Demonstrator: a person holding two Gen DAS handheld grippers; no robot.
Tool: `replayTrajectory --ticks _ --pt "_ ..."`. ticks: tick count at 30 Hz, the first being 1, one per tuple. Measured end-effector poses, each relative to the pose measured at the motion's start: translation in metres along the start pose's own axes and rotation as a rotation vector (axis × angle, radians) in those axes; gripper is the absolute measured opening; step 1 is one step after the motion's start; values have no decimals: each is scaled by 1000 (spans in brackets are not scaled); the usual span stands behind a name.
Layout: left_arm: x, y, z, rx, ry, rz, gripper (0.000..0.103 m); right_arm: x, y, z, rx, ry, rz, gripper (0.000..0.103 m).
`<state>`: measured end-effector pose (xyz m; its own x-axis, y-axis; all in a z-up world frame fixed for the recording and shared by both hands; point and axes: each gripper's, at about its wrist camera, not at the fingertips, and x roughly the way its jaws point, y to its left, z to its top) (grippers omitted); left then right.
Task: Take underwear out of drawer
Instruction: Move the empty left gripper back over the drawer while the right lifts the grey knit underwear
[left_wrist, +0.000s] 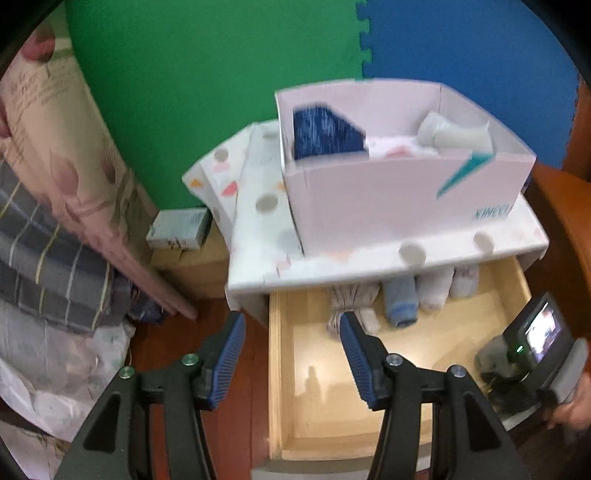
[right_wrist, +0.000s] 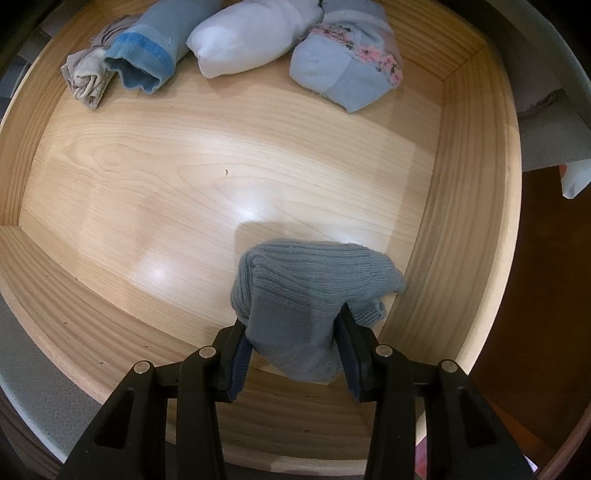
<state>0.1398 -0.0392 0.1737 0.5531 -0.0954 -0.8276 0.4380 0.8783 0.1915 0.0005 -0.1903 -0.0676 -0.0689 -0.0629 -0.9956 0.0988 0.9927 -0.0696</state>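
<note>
Grey-blue knitted underwear (right_wrist: 306, 314), folded into a bundle, sits pinched between the jaws of the right gripper (right_wrist: 295, 350) at the lower centre of the right wrist view, held just above the pale wooden floor of the open drawer (right_wrist: 221, 177) near its right wall. Along the top of that view four more rolled garments lie in a row at the back of the drawer: a beige one (right_wrist: 88, 81), a blue one with a brighter blue cuff (right_wrist: 147, 55), a white one (right_wrist: 243, 40) and a light blue one with pink trim (right_wrist: 343, 70).

In the left wrist view the left gripper (left_wrist: 291, 358) hangs over the drawer's left edge with its jaws wide apart and nothing between them. The right gripper's body, with a small lit screen (left_wrist: 543, 328), shows at the lower right edge.

Above the drawer a white cardboard box (left_wrist: 388, 199) rests on the spotted white cabinet top (left_wrist: 266, 221); teal lettering on its front is blurred, reading roughly "XINEYI".
</note>
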Motion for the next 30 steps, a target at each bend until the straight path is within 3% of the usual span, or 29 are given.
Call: replayTrajectory --ticks 7,13,19,30 --pt "45 -15 -48 -61 89 -31 54 -2 3 2 11 -5 -5 40" --pt "72 -41 -74 35 105 14 54 -7 -3 0 51 -33 13 38" --pt "92 -45 -90 23 150 1 54 -19 -9 -2 74 -56 47 37" --pt "116 -38 -104 -20 195 -9 54 -100 -31 0 93 -177 63 37"
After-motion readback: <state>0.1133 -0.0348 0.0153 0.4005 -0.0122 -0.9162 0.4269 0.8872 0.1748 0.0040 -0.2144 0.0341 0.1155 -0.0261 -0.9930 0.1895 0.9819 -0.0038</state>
